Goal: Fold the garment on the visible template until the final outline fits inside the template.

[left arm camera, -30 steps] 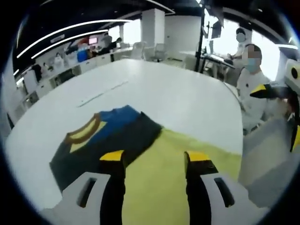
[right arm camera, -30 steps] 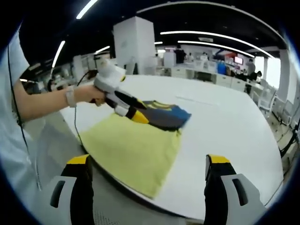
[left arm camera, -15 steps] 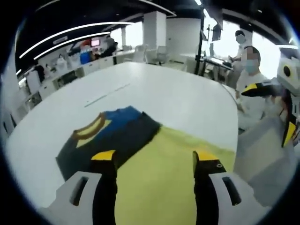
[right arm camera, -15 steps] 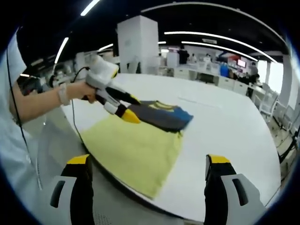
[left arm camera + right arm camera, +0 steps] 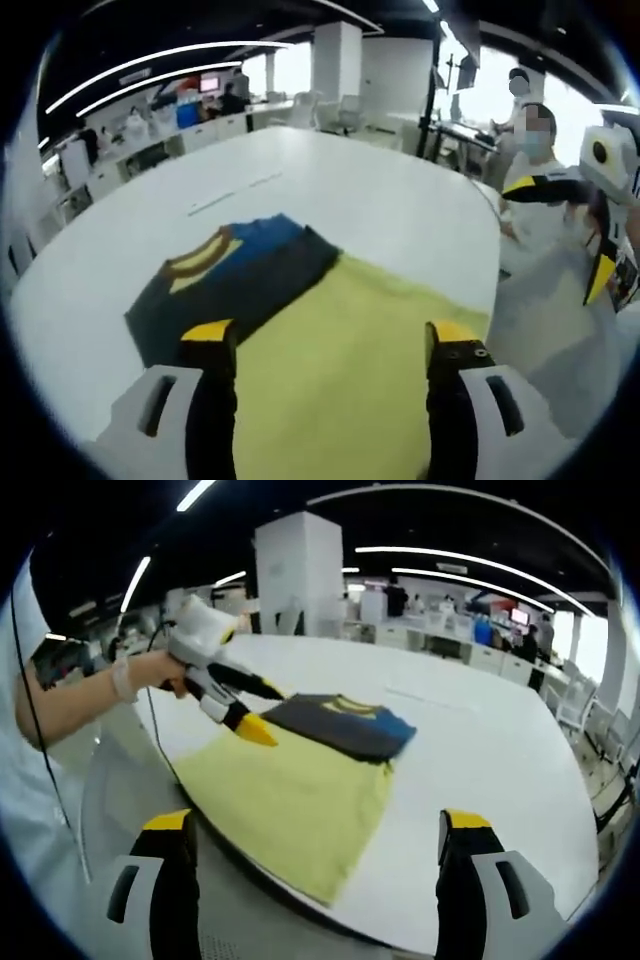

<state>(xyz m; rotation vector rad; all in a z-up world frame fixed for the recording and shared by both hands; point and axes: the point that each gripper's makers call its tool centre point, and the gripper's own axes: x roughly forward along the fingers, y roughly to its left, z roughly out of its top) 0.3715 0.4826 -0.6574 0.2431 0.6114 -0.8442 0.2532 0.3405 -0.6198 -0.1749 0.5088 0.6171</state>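
Garment [image 5: 235, 278], dark grey with a blue part and a yellow-brown collar, lying folded and flat on the white bench [image 5: 330, 190], overlapping the far corner of the yellow-green template [image 5: 335, 370]. Seen also in the right gripper view [image 5: 340, 725], at the far end of the template [image 5: 290, 800], which reaches close to the near rounded edge of the bench [image 5: 480, 770].

Left tongs [image 5: 325, 340] held above the template in their own view, jaws spread wide apart with yellow tips, nothing between them. From the right gripper view, the same left tongs [image 5: 258, 712] hanging in the air just over the near-left edge of the garment, pointed down and forward toward the cloth, released and not touching it as far as can be told. Held by a hand [image 5: 150, 670] with the forearm stretched out from the left side, a band on the wrist and a thin cable hanging below.

Right tongs [image 5: 315, 840] low and in front of the bench edge, jaws wide open, empty, well apart from the garment. Visible also at the right side of the left gripper view [image 5: 605, 200], raised beside the bench.

Person in white [image 5: 535, 150] standing behind the bench on the right, office desks and chairs farther back.
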